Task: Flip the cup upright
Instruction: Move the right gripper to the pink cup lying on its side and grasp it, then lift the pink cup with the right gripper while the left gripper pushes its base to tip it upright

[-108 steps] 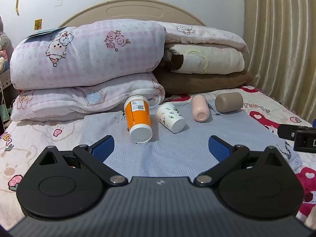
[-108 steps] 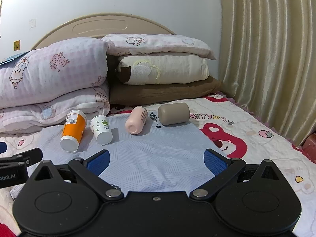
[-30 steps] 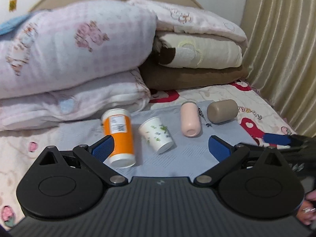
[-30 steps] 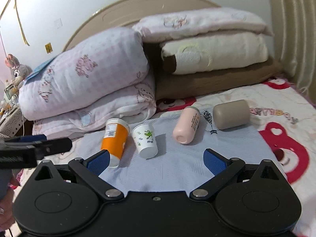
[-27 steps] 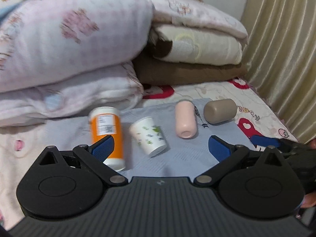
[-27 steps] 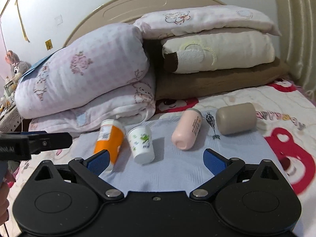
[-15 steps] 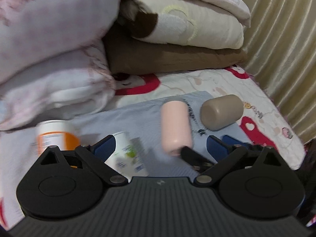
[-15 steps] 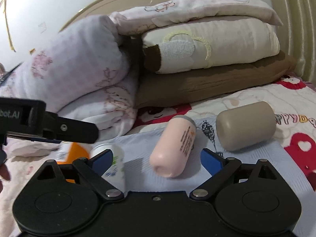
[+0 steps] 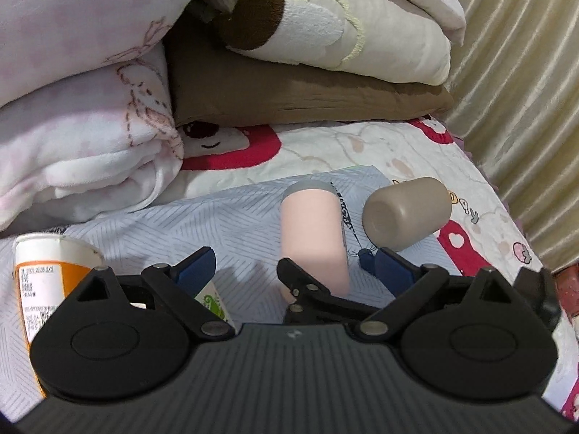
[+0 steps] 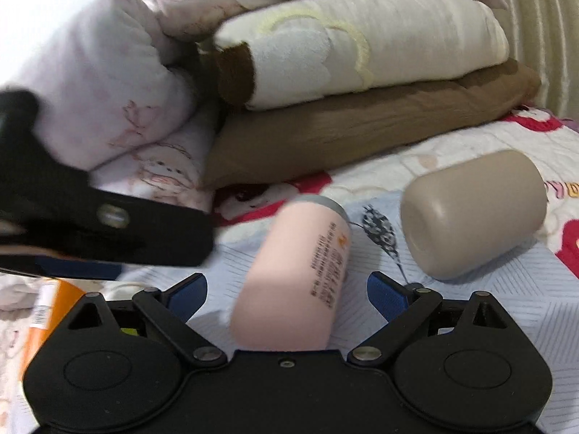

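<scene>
Your right gripper (image 10: pixel 287 289) is spread wide, its blue pads on either side of the near end of the pink cup (image 10: pixel 296 271), neither pad touching it. The pink cup lies on its side on the grey-blue patterned cloth (image 10: pixel 481 318), long axis running away from you and leaning slightly right, grey-rimmed end farthest from the gripper. Printed text runs along its right flank.

Just right of the pink cup, apart from it, the taupe cup (image 10: pixel 474 213) also lies on its side, flat base facing you, resting partly on the cloth and partly on the strawberry-bear bedsheet (image 10: pixel 506 137).

Your left gripper (image 9: pixel 295 266) is likewise open and holds nothing. Seen from its camera, the pink cup (image 9: pixel 313 238) sits between its blue pads but farther out. The right gripper's fingers (image 9: pixel 307 285) cross low in front of the pink cup's near end.

Left of the pink cup: the white paper cup with green print (image 9: pixel 213 302), mostly hidden behind the left gripper's linkage; beyond it the orange cup with a white label (image 9: pixel 43 278), on its side.

Behind the pink cup: brown pillow (image 9: pixel 289 90) under a cream blanket (image 9: pixel 343 25); pink quilts (image 9: pixel 79 108) stacked at left. Right-wrist view is motion-blurred at left.
</scene>
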